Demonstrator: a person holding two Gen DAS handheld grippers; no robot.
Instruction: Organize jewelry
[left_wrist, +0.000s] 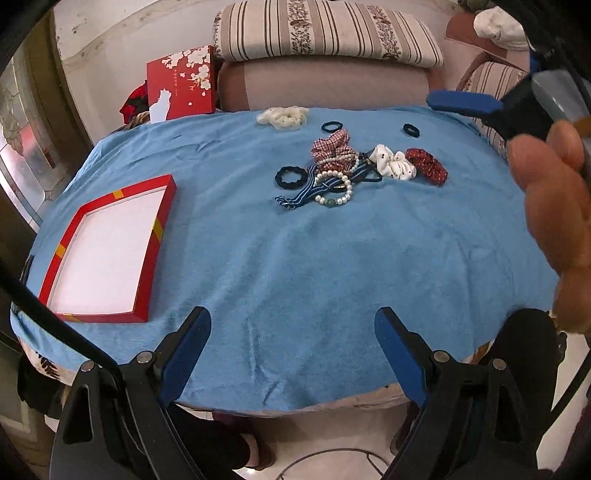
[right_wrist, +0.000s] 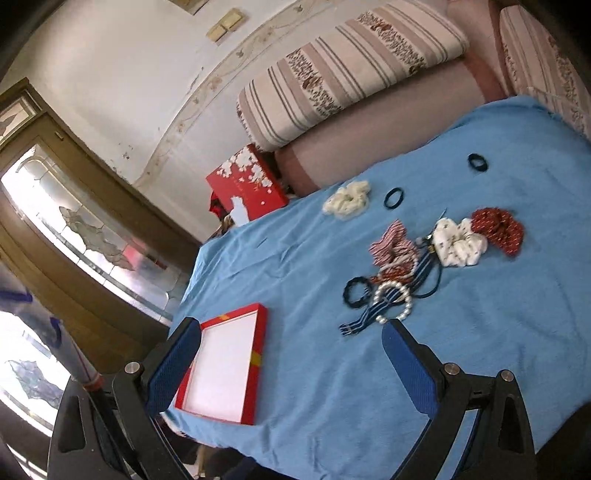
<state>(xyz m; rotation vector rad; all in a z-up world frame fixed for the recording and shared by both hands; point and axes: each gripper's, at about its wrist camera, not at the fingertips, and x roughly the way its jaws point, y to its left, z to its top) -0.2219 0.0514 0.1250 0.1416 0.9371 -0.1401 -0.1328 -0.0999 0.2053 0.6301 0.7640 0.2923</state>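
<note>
A blue cloth (left_wrist: 295, 266) is spread over the surface. The jewelry is heaped toward the far right: a pearl bracelet (left_wrist: 334, 188) is laid over a striped ribbon (left_wrist: 306, 190), with a plaid scrunchie (left_wrist: 330, 146), a white scrunchie (left_wrist: 391, 162) and a red scrunchie (left_wrist: 426, 164) just beside. A red tray (left_wrist: 147, 258) is set at the near left, well apart. The left gripper (left_wrist: 293, 332) is held with jaws released, nothing between them. The right gripper (right_wrist: 291, 343) is likewise seen released and unloaded.
</note>
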